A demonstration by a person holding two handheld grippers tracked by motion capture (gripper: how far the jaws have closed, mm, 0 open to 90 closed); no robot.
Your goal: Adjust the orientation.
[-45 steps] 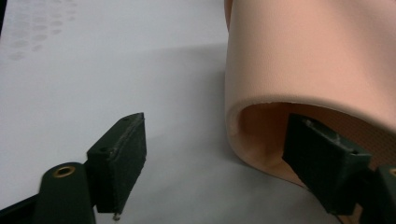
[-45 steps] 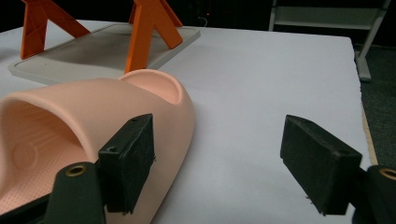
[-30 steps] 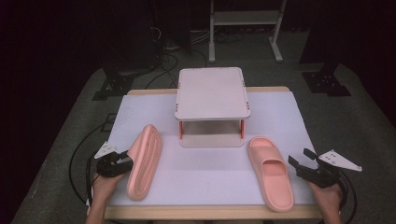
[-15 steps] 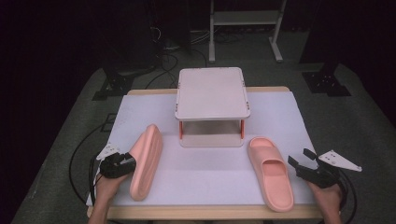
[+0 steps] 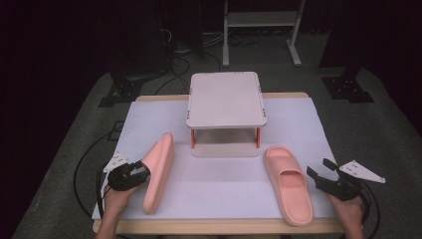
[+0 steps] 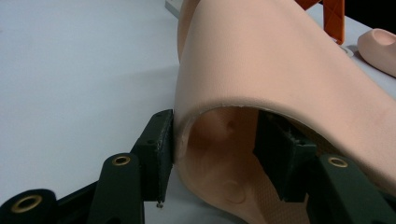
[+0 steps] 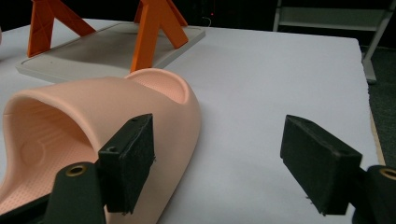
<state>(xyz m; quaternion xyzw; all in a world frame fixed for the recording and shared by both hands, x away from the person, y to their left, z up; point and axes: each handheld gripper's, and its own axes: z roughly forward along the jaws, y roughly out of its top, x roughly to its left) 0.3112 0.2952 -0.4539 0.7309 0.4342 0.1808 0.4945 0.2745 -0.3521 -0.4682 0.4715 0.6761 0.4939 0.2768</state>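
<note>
A small two-level shelf (image 5: 225, 102) is standing at the table's (image 5: 308, 119) far middle, blocking the centre. One slipper (image 5: 158, 172) is tilting on edge at the left, another (image 5: 288, 183) is lying flat at the right; bare tabletop is lying open between them.

Your left slipper (image 5: 159, 172) is tipped on edge, pink; right slipper (image 5: 288, 184) lies flat, sole down, w/ both near front edge.

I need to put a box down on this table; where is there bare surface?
The widest free patch lies between the left slipper and the right slipper, in front of the small two-tier rack. Bare strips also flank the rack. It is crowded near the left gripper, shut on its slipper.
</note>
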